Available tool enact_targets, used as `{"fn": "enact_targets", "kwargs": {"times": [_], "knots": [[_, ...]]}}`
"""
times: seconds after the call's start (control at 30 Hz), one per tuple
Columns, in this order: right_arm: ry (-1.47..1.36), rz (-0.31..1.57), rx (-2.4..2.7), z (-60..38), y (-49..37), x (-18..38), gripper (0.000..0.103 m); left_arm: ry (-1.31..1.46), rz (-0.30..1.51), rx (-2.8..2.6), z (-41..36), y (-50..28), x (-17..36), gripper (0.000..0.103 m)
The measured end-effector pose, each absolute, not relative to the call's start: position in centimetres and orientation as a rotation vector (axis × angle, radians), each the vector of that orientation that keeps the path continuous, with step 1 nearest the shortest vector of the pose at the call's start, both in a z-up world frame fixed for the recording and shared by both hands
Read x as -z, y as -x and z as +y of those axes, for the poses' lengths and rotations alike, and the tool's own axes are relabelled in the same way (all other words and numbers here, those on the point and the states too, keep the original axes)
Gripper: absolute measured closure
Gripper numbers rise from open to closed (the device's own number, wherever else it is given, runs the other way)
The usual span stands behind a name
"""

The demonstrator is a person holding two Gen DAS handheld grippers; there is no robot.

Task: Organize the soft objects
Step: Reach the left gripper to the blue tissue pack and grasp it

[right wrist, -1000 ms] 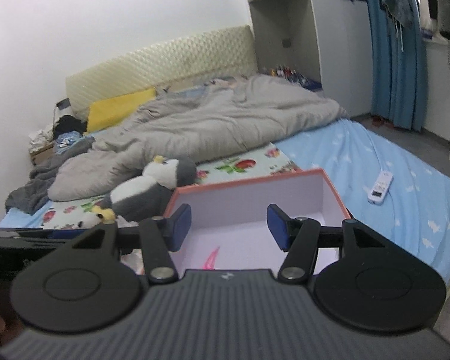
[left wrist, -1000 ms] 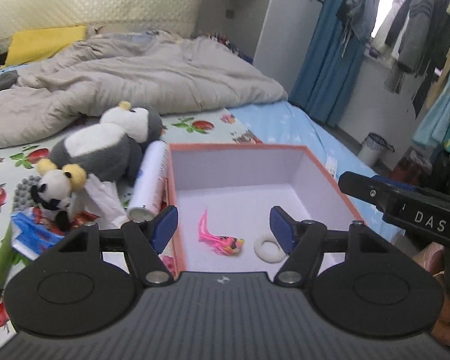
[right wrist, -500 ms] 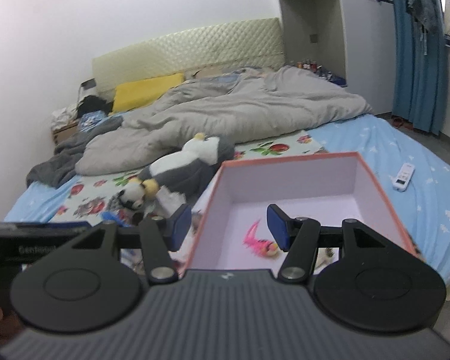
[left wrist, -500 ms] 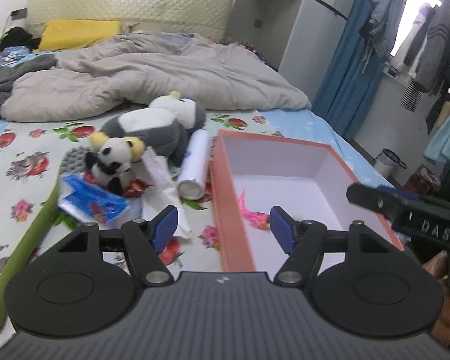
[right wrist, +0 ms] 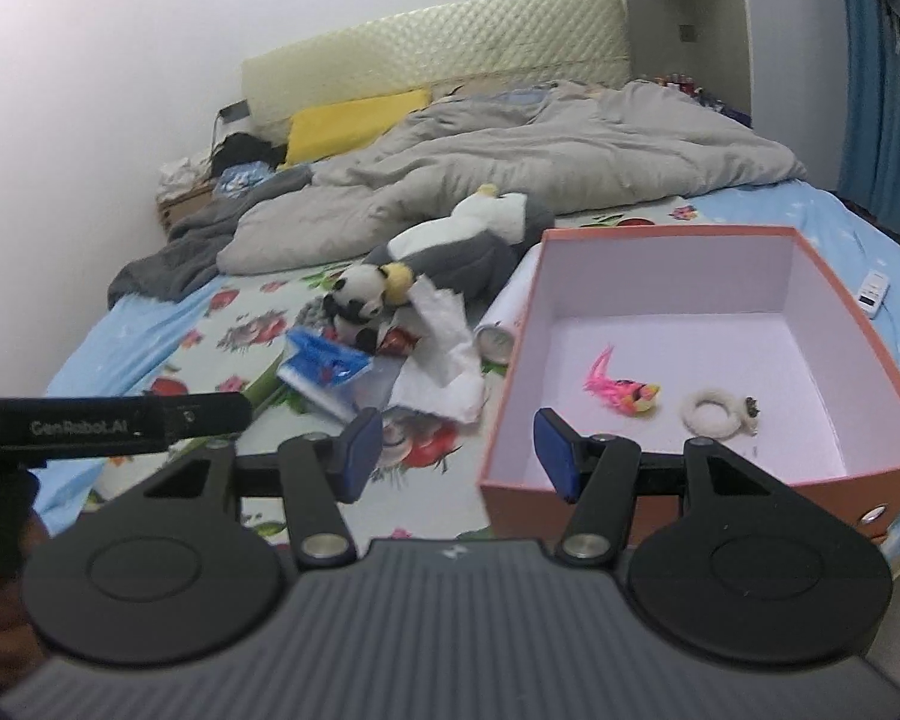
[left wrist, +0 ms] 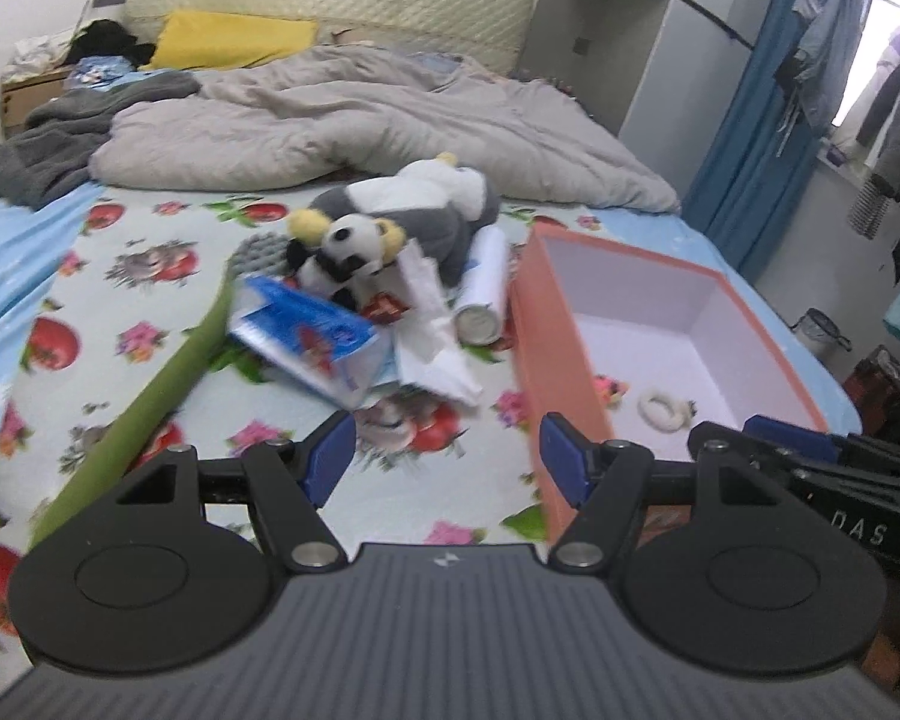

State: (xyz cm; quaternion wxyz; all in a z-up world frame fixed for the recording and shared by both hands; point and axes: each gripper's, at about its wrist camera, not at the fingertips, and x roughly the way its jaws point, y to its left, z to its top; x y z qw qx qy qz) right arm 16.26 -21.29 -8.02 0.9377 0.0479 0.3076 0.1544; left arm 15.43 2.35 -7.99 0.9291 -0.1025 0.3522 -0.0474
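Orange card on the outside and white within, the box point(right wrist: 678, 324) sits open on the fruit-print sheet point(left wrist: 150, 276) near the foot of the bed, and two small things lie on its floor: a pink toy point(right wrist: 621, 387) and, just beside it, a white ring point(right wrist: 714, 411). Both grippers hang over the near edge of the bed, side by side and apart from everything. The left gripper point(left wrist: 447, 459) has its blue pads spread wide with nothing between them, over the sheet just left of the box's near corner. The right gripper point(right wrist: 457, 450) is likewise spread and empty, one pad over the sheet and the other in front of the box's near wall. To the left of the box is a heap: a small panda point(left wrist: 345, 246) lies against a bigger grey and white penguin point(left wrist: 426, 204), with a crumpled tissue point(left wrist: 435, 324) in front, a blue packet point(left wrist: 312, 339) touching the tissue, and a white tube point(left wrist: 483, 288) between the heap and the box wall. A long green stick point(left wrist: 150, 384) runs along the sheet past the packet. Behind all this a grey duvet point(right wrist: 528, 162) is bunched up, with a yellow pillow point(right wrist: 354, 120) by the headboard.
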Motion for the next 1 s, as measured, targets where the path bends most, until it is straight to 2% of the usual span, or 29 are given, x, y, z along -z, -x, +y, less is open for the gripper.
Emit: {"fn": "enact_targets", "kwargs": {"times": [0.53, 1.0], "knots": [[-0.020, 0.715, -0.389, -15.7, -14.6, 10.6, 0.044, 0.286, 0.768, -0.007, 6.6, -10.4, 10.8, 0.030], [0.030, 0.770, -0.414, -12.9, -16.2, 12.7, 0.045, 0.472, 0.800, -0.058, 10.0, -13.6, 13.4, 0.030]]}}
